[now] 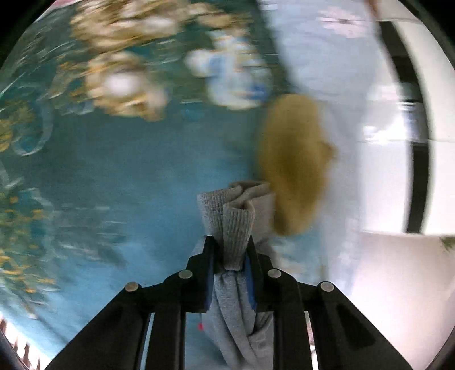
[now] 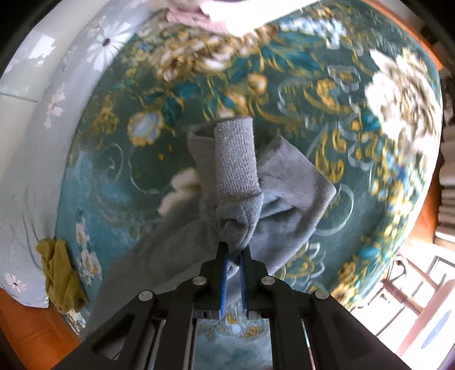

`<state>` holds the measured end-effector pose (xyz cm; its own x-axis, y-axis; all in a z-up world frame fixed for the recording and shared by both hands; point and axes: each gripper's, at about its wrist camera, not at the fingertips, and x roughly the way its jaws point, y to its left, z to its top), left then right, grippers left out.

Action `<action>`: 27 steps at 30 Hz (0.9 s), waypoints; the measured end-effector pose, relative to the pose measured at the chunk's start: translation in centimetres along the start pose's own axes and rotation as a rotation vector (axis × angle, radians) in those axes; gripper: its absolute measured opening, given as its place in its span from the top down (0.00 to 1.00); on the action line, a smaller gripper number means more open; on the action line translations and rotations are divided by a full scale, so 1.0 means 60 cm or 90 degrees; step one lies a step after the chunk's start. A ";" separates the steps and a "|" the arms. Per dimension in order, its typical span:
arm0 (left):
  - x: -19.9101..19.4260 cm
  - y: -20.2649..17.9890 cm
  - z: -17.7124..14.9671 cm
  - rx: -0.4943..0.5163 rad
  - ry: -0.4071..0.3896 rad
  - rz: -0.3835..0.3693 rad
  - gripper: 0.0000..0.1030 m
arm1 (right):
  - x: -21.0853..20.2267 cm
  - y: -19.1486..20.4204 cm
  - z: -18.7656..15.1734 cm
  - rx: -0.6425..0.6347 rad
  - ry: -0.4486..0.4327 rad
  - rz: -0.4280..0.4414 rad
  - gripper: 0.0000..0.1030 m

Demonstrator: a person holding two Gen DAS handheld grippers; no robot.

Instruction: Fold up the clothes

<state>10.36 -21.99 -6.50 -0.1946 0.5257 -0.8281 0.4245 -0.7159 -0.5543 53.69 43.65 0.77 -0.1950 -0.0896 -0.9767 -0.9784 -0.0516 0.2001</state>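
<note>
A grey knit garment with ribbed cuffs is held by both grippers above a teal floral blanket. In the left wrist view my left gripper (image 1: 229, 242) is shut on a ribbed grey cuff (image 1: 237, 224), and grey cloth hangs down between the arms. In the right wrist view my right gripper (image 2: 233, 247) is shut on a bunched part of the grey garment (image 2: 236, 170); a ribbed cuff stands up above the pinch and more cloth drapes down to the left and right. The left wrist view is motion-blurred.
The teal blanket (image 2: 199, 94) with gold and white flowers covers a bed. A crumpled olive-yellow cloth (image 2: 61, 281) lies at its edge on a pale blue daisy sheet (image 2: 54, 108); it also shows in the left wrist view (image 1: 295, 165). Folded pale clothes (image 2: 216, 14) lie at the far side.
</note>
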 end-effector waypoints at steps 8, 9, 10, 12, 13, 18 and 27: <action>0.001 0.050 0.014 -0.031 0.038 0.107 0.83 | 0.032 -0.013 -0.027 0.008 0.024 -0.003 0.91; 0.002 0.045 0.014 -0.025 0.042 0.114 0.83 | 0.031 -0.013 -0.026 0.007 0.024 0.000 0.91; 0.002 0.038 0.013 -0.019 0.043 0.124 0.82 | 0.030 -0.012 -0.025 0.005 0.025 0.004 0.90; 0.030 0.004 0.023 -0.017 0.034 0.140 0.82 | 0.027 -0.011 -0.024 0.002 0.025 0.012 0.89; 0.024 -0.002 0.020 -0.019 0.026 0.148 0.81 | 0.025 -0.010 -0.023 0.001 0.024 0.017 0.89; -0.027 0.010 0.005 -0.078 -0.024 0.192 0.71 | 0.015 -0.017 -0.020 0.003 0.030 0.050 0.86; -0.083 -0.042 -0.070 -0.114 -0.030 0.160 0.68 | -0.024 -0.074 0.007 -0.008 0.000 0.096 0.73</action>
<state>14.01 -20.89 -0.63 -0.1022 0.3175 -0.9427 0.6123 -0.7268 -0.3111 58.28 44.43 1.26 -0.3394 -0.0977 -0.9356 -0.9372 -0.0498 0.3452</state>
